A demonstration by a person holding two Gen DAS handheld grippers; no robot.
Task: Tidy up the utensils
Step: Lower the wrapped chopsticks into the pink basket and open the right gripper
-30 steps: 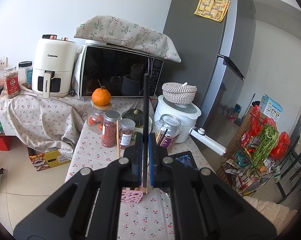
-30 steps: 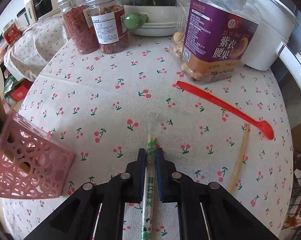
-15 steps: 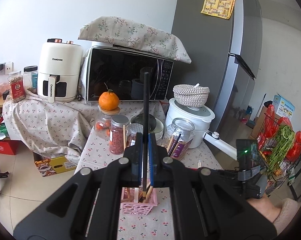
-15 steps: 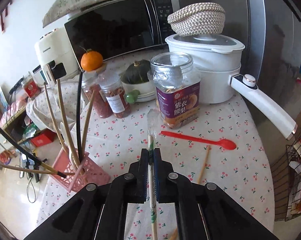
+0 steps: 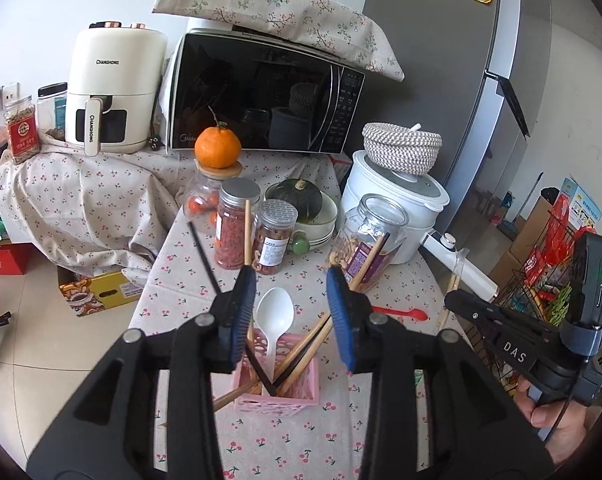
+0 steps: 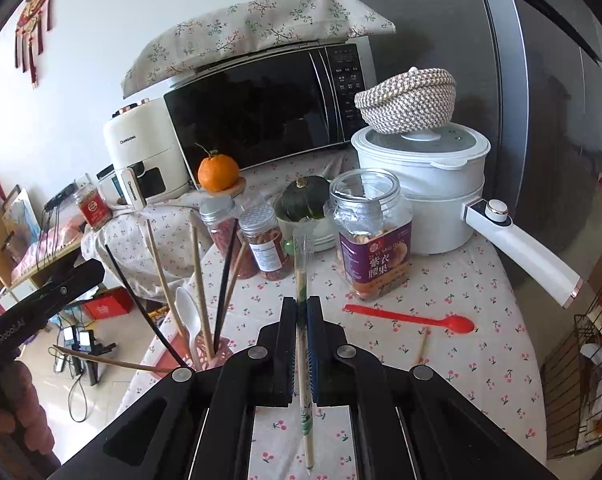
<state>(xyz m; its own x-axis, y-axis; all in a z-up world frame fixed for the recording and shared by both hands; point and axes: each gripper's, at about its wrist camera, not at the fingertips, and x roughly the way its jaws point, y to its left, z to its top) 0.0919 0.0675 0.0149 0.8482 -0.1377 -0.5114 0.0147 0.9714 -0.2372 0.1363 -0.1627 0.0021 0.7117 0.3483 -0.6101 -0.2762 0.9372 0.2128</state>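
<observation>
My left gripper (image 5: 289,280) hovers just above the pink utensil holder (image 5: 277,392). Its jaws are opening and nothing is between them. The holder contains a white spoon (image 5: 275,316), several wooden chopsticks and a black chopstick (image 5: 205,256) that leans out to the left. My right gripper (image 6: 301,308) is shut on a pair of wrapped chopsticks (image 6: 301,272), held in the air right of the holder (image 6: 209,354). A red spoon (image 6: 409,316) and a loose wooden chopstick (image 6: 423,344) lie on the cherry-print tablecloth.
Behind the holder stand several jars (image 5: 235,228), a nut jar (image 6: 371,240), a bowl with a dark squash (image 5: 301,200) and a white electric pot (image 6: 425,184) with a long handle. A microwave (image 5: 261,92) and an air fryer (image 5: 113,88) sit further back.
My left gripper opened and let go of the black chopstick, which now leans in the pink holder. My right gripper lifted the wrapped chopsticks off the table and tilted up.
</observation>
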